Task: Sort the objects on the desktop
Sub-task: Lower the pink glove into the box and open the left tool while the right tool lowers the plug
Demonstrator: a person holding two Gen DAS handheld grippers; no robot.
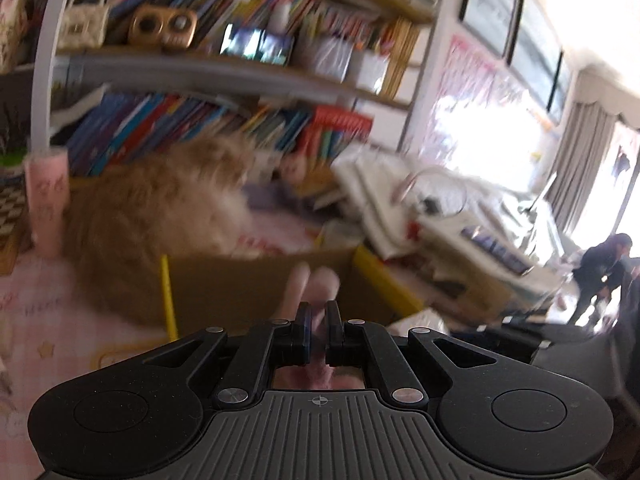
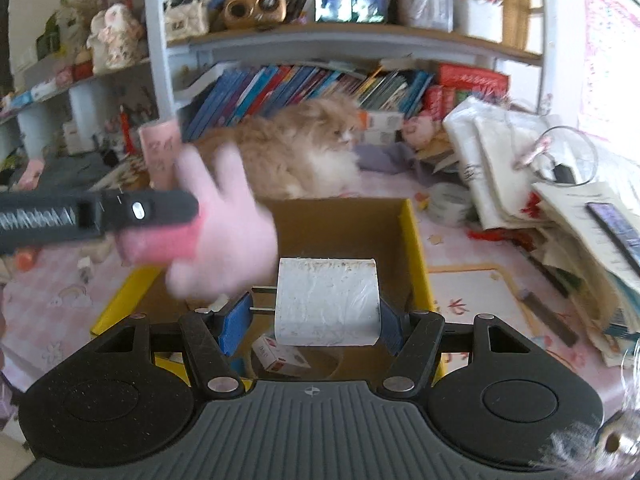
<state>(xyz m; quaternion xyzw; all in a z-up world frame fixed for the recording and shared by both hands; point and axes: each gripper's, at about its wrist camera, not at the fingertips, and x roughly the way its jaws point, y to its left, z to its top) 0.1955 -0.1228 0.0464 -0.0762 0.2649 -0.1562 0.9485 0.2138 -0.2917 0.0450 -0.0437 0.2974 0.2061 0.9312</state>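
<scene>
A: What fills the view first?

B: The bookshelf (image 2: pixel 328 40) at the back, packed with leaning books; below it the worktop (image 2: pixel 52 292) under a pink patterned cloth; a fluffy ginger-and-white cat (image 2: pixel 288 152) lies on it, just behind an open cardboard box (image 2: pixel 340 220) with yellow edges.

A: And to the side?

B: On the right, a slumped pile of papers and cloth bags (image 2: pixel 520 184) — it reaches close to the box's right wall; in the left wrist view a person (image 1: pixel 600 276) in dark clothes bends over far off by the bright window.

A: What are the right tongs (image 2: pixel 312 316) doing?

B: They are clamped about half-wide on a white plug adapter (image 2: pixel 328 304); its two metal prongs point toward the blue left pad, and it hangs above the open box; a small white-and-red carton (image 2: pixel 280 354) lies on the box floor beneath it.

A: The left tongs (image 1: pixel 318 332)?

B: Pinched nearly together on a soft pink toy (image 2: pixel 224 220) with stubby lobes like fingers — the right wrist view shows them coming in from the left, the toy above the box's near left corner; in the left wrist view only blurred pink tips show past the tongs, with the box straight ahead.
</scene>
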